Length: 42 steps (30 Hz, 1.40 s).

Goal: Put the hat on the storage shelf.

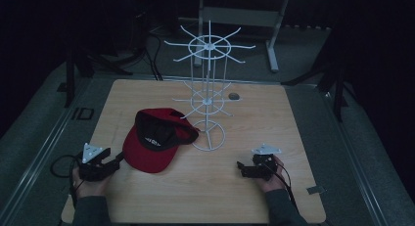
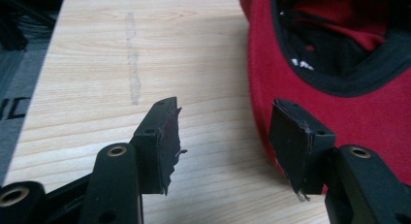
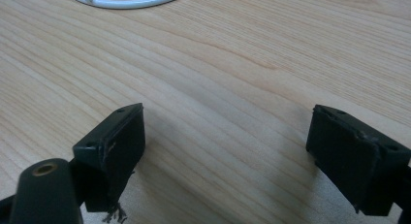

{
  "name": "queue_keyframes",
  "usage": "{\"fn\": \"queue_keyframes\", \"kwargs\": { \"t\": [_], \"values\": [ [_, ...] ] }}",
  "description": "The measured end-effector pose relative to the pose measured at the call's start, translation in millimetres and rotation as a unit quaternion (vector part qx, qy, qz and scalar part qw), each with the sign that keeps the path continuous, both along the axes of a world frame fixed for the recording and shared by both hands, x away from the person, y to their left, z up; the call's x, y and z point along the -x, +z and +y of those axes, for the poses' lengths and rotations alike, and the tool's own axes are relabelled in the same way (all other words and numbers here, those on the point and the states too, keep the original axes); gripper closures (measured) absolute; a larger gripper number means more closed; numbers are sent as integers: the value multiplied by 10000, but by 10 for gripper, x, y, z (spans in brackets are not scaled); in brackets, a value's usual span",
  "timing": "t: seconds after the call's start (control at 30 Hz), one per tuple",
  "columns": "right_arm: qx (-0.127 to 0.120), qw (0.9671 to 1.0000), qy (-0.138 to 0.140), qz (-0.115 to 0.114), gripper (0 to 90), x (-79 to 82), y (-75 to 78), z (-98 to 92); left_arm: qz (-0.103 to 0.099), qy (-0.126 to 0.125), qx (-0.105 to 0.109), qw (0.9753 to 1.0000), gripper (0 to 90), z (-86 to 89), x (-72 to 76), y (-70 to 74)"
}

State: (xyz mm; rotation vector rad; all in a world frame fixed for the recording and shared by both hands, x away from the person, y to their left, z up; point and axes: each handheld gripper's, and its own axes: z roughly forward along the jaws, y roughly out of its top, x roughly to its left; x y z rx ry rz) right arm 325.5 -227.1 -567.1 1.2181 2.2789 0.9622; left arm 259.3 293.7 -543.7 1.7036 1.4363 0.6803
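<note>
While spread wide, left claw point(image 2: 223, 136) beside red cap point(image 2: 339, 88)

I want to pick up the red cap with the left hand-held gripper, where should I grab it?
Probably the brim edge of the red cap: it's thin, flat and lies nearest the open left hand-held gripper. Come in low from the cap's left, one jaw over, one under.

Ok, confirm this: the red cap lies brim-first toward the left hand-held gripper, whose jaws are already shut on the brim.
Not quite. The left hand-held gripper is open: the left gripper view shows its jaws spread apart at the edge of the red cap, brim toward it, not clamped.
</note>
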Motion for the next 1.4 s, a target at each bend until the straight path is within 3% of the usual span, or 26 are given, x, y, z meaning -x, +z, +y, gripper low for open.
{"fn": "queue_keyframes", "kwargs": {
  "t": [0.17, 0.6, 0.73, 0.9, 1.07, 1.1, 1.2, 1.4],
  "values": [
    [-2, 10000, 1, -4, 138, 2, 0, 0, 12, -115, 38, 9999, 454, -26, -3, 0],
    [-2, 10000, 1, -3, 137, 2, 0, 0, 166, -461, 544, 9973, 463, -12, -100, 21],
    [-2, 10000, 1, -2, 137, 2, 0, 0, 272, -625, 482, 9965, 457, -29, -178, 65],
    [-3, 10000, 1, -2, 137, 2, 0, 0, 464, -820, 469, 9944, 477, -67, -271, 59],
    [-2, 10000, 2, -1, 137, 2, 0, 0, 678, -1014, 362, 9919, 563, -113, -301, 54],
    [-2, 10000, 2, -2, 137, 1, 0, 0, 753, -1082, 370, 9906, 614, -118, -299, 53],
    [-2, 10000, 2, -3, 137, 1, 0, 0, 815, -1159, 363, 9892, 640, -136, -283, 50],
    [-2, 10000, 3, -1, 137, 1, 0, 0, 995, -1476, 462, 9829, 692, -224, -225, 15]
  ]
}}
